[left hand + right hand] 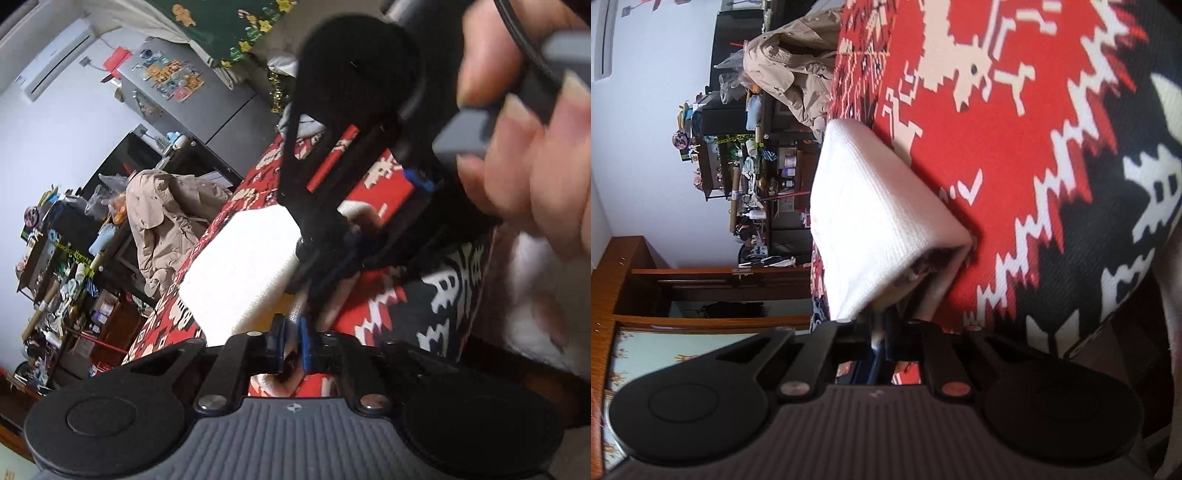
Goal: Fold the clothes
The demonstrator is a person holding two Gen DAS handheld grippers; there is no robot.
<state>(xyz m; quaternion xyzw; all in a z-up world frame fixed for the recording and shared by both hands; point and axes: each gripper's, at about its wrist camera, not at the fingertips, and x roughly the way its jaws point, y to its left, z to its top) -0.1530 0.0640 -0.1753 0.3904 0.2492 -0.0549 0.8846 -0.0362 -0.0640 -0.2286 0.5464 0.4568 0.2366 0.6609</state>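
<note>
The left gripper has its jaws clenched on an edge of the white cloth, blue pads pressed close with pale fabric between them. The right gripper likewise grips a corner of the white cloth, which rises tented from its jaws. The cloth lies folded on a red, black and cream patterned cover, over what may be a desk or bed; the surface beneath is hidden. Just beyond, the right-hand tool and blurred fingers loom. Farther off, a beige coat hangs beside cluttered shelves.
</note>
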